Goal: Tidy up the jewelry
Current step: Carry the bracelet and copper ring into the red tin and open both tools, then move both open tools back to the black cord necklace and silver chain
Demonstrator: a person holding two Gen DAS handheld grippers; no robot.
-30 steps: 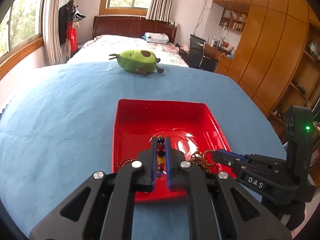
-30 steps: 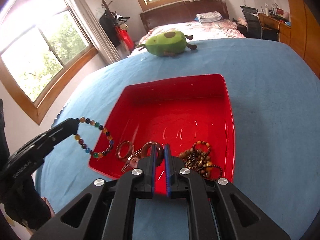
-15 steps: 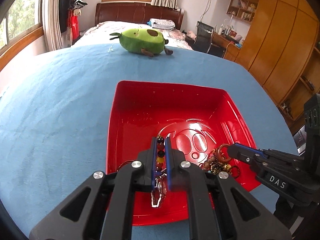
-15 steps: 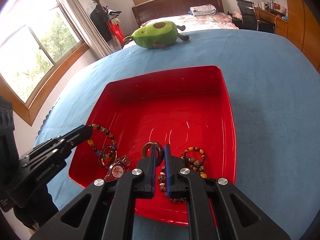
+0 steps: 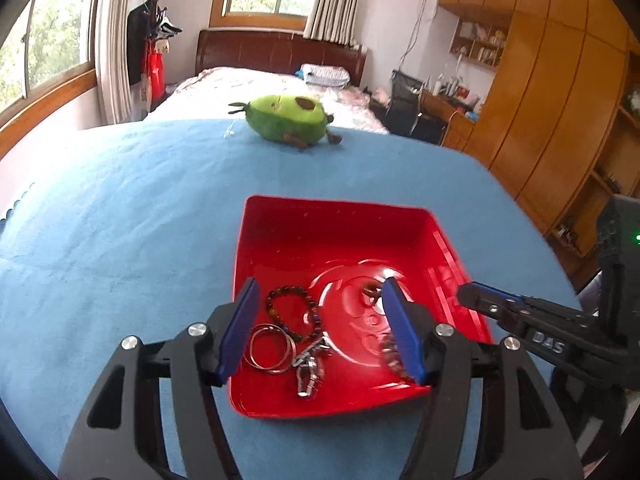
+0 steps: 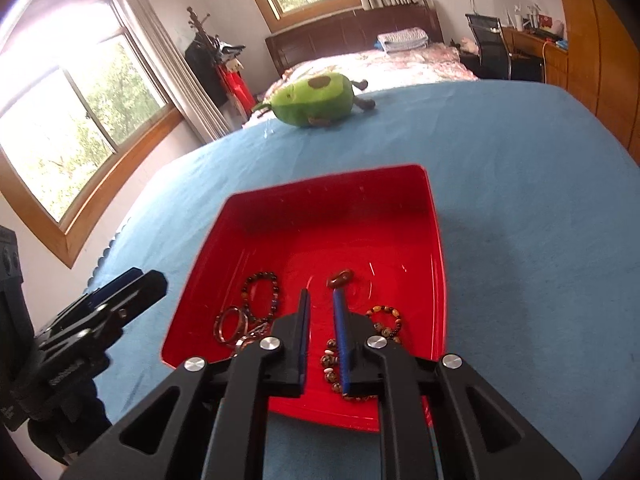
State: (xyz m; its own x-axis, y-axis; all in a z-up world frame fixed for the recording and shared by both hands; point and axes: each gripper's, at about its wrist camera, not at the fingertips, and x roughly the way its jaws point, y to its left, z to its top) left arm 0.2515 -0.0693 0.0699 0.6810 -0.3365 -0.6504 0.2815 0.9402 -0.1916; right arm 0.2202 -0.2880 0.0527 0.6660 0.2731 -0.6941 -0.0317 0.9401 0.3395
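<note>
The left gripper (image 5: 320,320) is opening, its fingers no longer clamping the multicoloured bead bracelet (image 5: 290,314), now lying in the red tray (image 5: 340,216) beneath them near its front-left corner. The right gripper (image 6: 320,316) is opening slightly, fingers parting, empty, over the tray's front edge.

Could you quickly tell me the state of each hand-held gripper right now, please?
Left hand-held gripper: jaws opening, holding nothing.
Right hand-held gripper: jaws opening slightly, holding nothing.

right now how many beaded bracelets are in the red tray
3: a dark one at the left, an amber one at the right, one at the near edge. The gripper fingers may hide more.
</note>
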